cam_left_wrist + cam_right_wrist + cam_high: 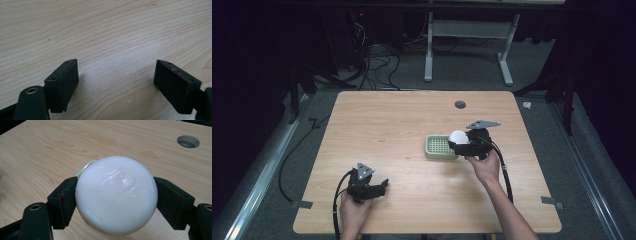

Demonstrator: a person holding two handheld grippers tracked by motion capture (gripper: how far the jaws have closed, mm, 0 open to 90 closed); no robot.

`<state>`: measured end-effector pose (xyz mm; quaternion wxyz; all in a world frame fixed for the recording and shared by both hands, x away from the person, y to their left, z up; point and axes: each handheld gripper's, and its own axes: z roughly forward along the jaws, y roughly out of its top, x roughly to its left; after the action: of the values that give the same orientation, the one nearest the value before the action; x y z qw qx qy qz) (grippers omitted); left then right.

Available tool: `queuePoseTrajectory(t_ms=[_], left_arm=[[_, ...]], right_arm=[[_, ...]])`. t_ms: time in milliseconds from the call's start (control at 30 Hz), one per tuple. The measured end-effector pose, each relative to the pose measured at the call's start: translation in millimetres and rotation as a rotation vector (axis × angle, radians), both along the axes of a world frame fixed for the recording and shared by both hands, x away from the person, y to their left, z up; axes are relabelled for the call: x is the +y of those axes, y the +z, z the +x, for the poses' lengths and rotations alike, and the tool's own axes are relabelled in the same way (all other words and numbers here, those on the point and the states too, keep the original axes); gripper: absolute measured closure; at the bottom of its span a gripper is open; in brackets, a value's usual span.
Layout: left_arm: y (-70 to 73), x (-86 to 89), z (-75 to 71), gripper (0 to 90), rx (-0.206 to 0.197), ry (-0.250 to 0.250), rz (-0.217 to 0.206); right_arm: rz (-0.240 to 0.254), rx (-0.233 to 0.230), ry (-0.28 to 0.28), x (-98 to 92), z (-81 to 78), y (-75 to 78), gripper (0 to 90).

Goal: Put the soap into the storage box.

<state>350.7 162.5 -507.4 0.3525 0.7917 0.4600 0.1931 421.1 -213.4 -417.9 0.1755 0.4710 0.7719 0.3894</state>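
A round white soap bar [116, 195] sits between the two black jaws of my right gripper [116, 203], which is shut on it. In the high view the soap bar [457, 136] hangs over the right end of a pale green slotted soap dish [438, 146], with the right gripper [462, 142] held by a hand just right of the dish. A sliver of the green dish [83, 168] peeks out behind the soap. My left gripper [382, 187] rests near the table's front left; its jaws stand wide apart over bare wood [116, 75], holding nothing.
The light wooden table [387, 125] has a round cable hole [460, 104] at the back centre, also seen as a cable hole [188, 141] beyond the soap. Cables trail from both grippers toward the front edge. Floor cables and a white frame lie behind the table.
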Motion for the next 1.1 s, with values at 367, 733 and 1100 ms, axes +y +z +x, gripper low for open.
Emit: queuePoseTrajectory(t_ms=[367,733,1100], left_arm=[[0.1,0.1,0.0,20.3,0.002,-0.001,-0.001],[0.0,0.1,0.1,20.3,0.002,-0.001,-0.001],[0.2,0.3,0.1,20.2,0.004,-0.003,-0.001]], right_arm=[[-0.015,0.014,0.014,15.0,15.6,-8.2,24.4],[-0.036,0.043,0.011,24.5,28.2,-25.2,24.4],[-0.067,0.064,0.018,34.7,34.9,-35.8,24.4]])
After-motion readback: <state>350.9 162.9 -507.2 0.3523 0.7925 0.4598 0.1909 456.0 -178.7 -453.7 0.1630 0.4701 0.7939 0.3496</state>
